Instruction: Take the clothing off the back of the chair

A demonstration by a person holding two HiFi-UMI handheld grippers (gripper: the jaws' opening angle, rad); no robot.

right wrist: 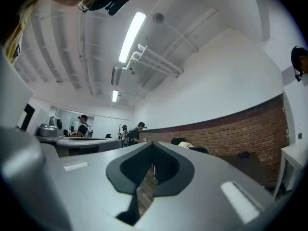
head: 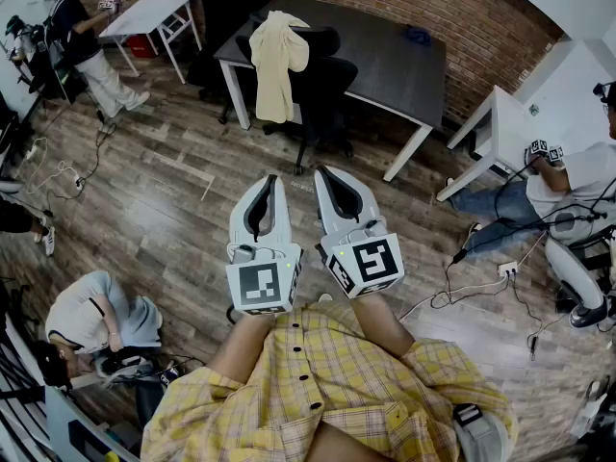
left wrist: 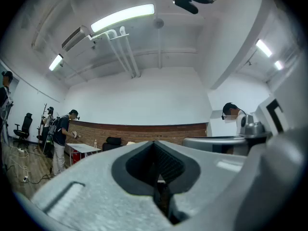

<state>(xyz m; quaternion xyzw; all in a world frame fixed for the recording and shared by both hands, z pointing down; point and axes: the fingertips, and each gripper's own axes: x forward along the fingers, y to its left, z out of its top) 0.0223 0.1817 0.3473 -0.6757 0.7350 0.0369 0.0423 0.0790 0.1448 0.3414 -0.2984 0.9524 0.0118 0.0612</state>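
Garment (head: 276,61) — one, on chair (head: 327,89) back

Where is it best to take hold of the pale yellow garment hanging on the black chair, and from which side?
Probably the bunched top of the garment, where it folds over the chair back. Come from above on the near side: the cloth hangs loose down that side, so lifting upward should free it.

The clothing (head: 274,61) hangs over the back of the chair (head: 322,85), which stands before the table (head: 385,56). The left gripper (head: 270,181) and the right gripper (head: 322,173) are side by side, well apart from the chair.
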